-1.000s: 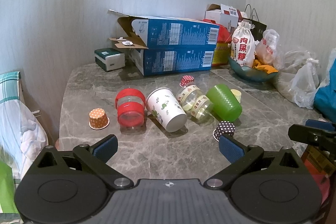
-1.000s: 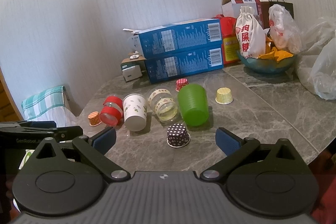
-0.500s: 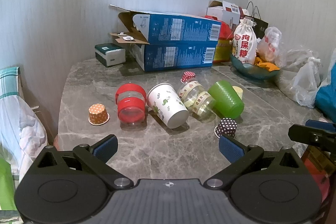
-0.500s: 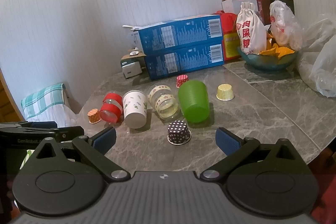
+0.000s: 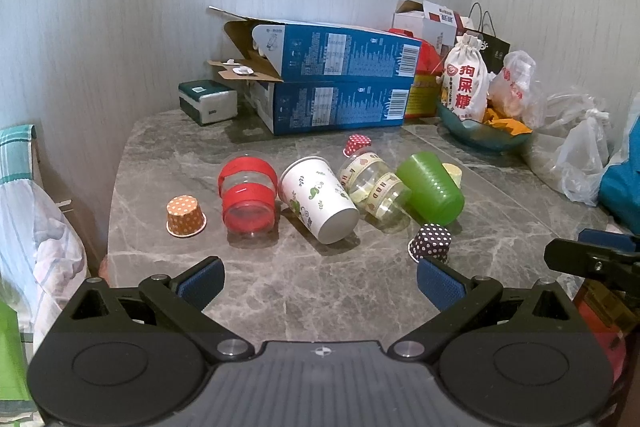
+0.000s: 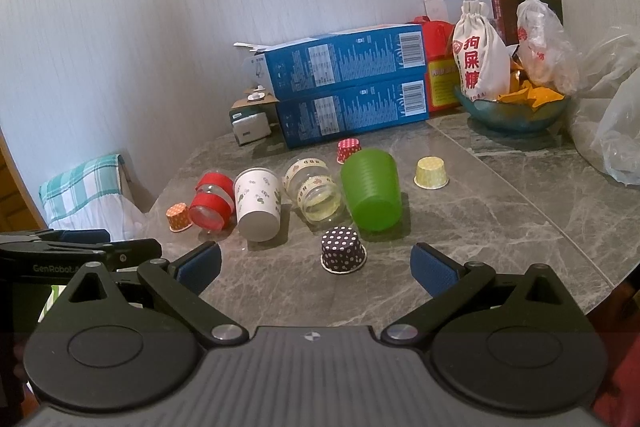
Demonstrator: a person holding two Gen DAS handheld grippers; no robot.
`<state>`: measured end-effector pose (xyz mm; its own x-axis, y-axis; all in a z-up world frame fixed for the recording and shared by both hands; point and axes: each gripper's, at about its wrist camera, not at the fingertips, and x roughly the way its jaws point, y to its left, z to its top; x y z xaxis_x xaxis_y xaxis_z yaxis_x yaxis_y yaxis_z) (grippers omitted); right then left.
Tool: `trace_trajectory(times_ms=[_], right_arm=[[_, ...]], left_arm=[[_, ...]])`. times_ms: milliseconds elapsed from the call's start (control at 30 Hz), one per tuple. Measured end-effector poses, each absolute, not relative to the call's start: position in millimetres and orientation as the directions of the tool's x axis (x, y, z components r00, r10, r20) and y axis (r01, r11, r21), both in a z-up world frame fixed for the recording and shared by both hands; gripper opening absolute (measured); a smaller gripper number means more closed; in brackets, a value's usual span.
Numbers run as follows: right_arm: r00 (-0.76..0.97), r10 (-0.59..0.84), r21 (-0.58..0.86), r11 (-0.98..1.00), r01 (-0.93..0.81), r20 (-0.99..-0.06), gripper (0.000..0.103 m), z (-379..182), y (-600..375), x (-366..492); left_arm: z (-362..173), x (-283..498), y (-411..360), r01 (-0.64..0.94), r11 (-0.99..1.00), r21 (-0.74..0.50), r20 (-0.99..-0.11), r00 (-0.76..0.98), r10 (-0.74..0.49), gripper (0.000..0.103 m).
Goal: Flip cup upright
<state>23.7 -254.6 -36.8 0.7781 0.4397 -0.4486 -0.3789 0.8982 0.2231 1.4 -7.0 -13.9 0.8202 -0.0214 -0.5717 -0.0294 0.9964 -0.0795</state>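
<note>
Several cups lie on their sides in a row on the grey marble table point(image 5: 320, 291): a clear cup with red bands point(image 5: 248, 201) point(image 6: 211, 203), a white printed paper cup point(image 5: 318, 203) point(image 6: 258, 203), a clear cup with patterned tape point(image 5: 374, 189) point(image 6: 314, 193) and a green plastic cup point(image 5: 430, 187) point(image 6: 374, 193). My left gripper point(image 5: 320, 281) is open and empty, short of the cups. My right gripper point(image 6: 316, 265) is open and empty, just behind a dark dotted baking cup point(image 6: 343, 251).
Small paper baking cups stand upside down: orange point(image 5: 185, 217), red point(image 6: 348, 149), yellow point(image 6: 431, 173), dark dotted point(image 5: 431, 242). Stacked blue boxes point(image 5: 336, 83), a tissue pack point(image 5: 208, 101), a bowl with bags point(image 6: 514, 107) and plastic bags point(image 5: 580, 155) line the back and right.
Both grippers have risen slightly and edged towards the cups; the objects sit a little lower in both views. Nothing on the table has moved.
</note>
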Motion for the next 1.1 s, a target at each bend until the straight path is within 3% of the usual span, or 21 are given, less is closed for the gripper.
trace_trajectory(times_ms=[533, 733, 1100], right_arm=[[0.744, 0.448, 0.221, 0.893, -0.391, -0.496, 0.102, -38.4, -237.5, 31.1], [0.663, 0.535, 0.301, 0.844, -0.443, -0.524, 0.102, -27.1, -218.3, 52.4], [0.41, 0.493, 0.265, 0.826, -0.498, -0.767, 0.102, -35.8, -121.1, 179.9]], left_arm=[[-22.6, 6.8, 9.7, -0.024, 0.995, -0.099, -0.576, 0.817, -0.037, 0.103], [-28.3, 6.1, 29.6, -0.022, 0.986, -0.166, -0.568, 0.82, -0.077, 0.103], [-38.9, -7.0, 78.7, -0.093, 0.961, -0.26, -0.551, 0.831, -0.069, 0.103]])
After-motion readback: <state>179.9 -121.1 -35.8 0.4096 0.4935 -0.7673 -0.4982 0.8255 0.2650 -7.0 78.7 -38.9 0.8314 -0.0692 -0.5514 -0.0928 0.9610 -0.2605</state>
